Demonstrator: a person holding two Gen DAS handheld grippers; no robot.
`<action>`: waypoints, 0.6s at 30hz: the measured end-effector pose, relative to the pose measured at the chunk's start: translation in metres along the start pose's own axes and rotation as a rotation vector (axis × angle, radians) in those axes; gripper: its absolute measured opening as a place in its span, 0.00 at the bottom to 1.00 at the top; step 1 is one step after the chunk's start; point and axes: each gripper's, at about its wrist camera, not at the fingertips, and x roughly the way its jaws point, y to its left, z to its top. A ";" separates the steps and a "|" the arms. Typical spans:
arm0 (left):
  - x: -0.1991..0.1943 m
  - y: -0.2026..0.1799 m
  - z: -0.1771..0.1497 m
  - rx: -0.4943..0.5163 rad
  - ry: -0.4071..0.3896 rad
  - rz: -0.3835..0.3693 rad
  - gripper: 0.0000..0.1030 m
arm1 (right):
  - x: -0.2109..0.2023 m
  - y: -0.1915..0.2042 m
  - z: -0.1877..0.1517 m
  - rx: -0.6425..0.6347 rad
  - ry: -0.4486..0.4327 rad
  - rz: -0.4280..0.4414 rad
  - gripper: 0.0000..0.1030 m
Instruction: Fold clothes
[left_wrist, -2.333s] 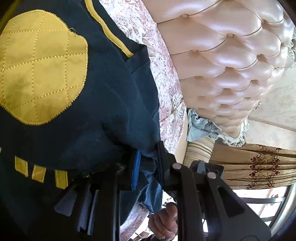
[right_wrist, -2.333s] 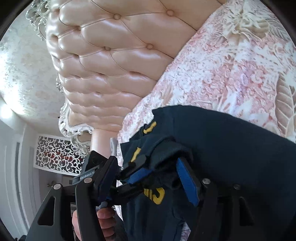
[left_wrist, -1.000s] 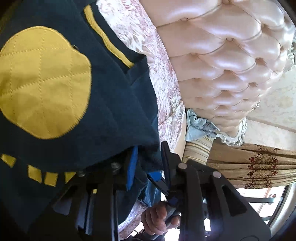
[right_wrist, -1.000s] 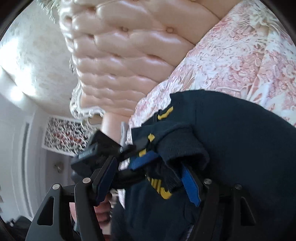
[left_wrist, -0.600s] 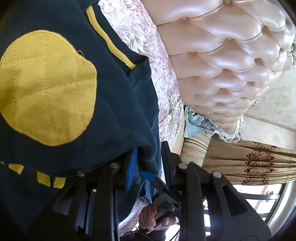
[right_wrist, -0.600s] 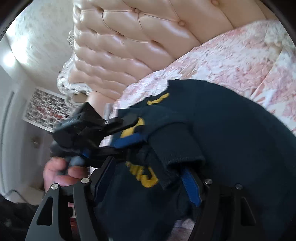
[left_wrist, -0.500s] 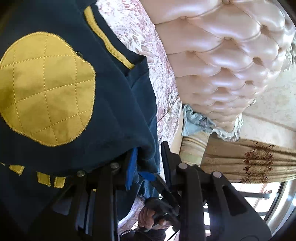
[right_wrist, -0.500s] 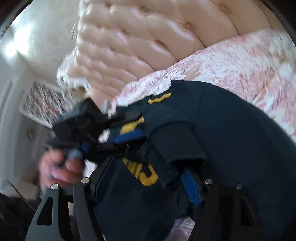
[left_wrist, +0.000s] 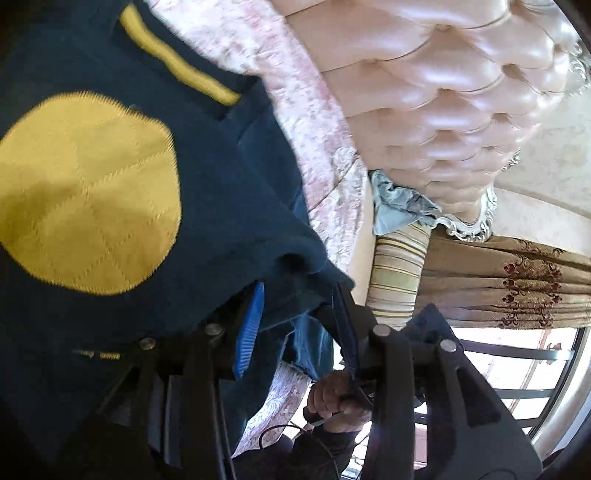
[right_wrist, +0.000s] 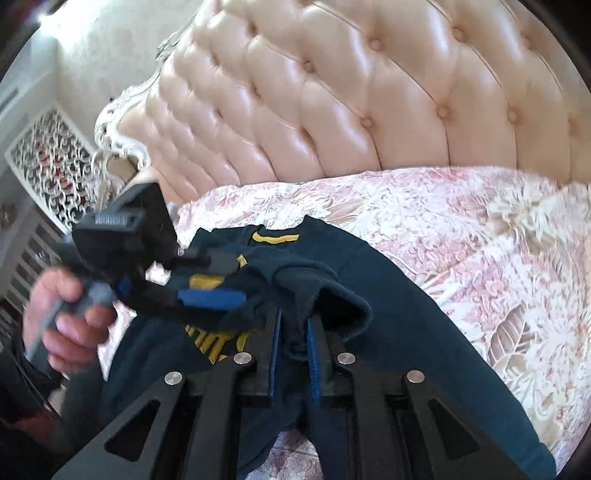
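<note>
Your right gripper (right_wrist: 293, 332) has its two blue pads close together, with a thick roll of the navy sweatshirt (right_wrist: 406, 332) pinched between them — it looks like a ribbed cuff or hem, but you cannot be sure from here. Your left gripper (left_wrist: 295, 314) also holds a bunched edge of the same sweatshirt between its jaws, and in the right wrist view it sits just beside the right one, a little to the left and further from you. The rest of the garment lies on the pink floral bedspread (right_wrist: 480, 229), in front of the tufted headboard (right_wrist: 351, 92), with the yellow quilted patch (left_wrist: 85, 192) facing the left camera. For a clean fold, I think you should keep both grips firm and move the two hands together at the same height, so the held edge stays straight and does not twist. Lay it down on the body of the garment before you release — if one side goes first, the thick fabric will probably slide and the fold will come out crooked.
</note>
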 end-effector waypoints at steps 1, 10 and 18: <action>0.001 0.000 -0.001 -0.001 0.006 -0.002 0.41 | 0.005 -0.001 -0.002 -0.003 0.025 -0.007 0.13; 0.020 -0.010 0.012 0.057 0.015 0.064 0.41 | 0.024 -0.008 -0.014 0.011 0.150 -0.015 0.17; 0.011 -0.026 0.000 0.133 0.018 0.061 0.45 | 0.026 -0.016 -0.015 0.056 0.176 0.026 0.18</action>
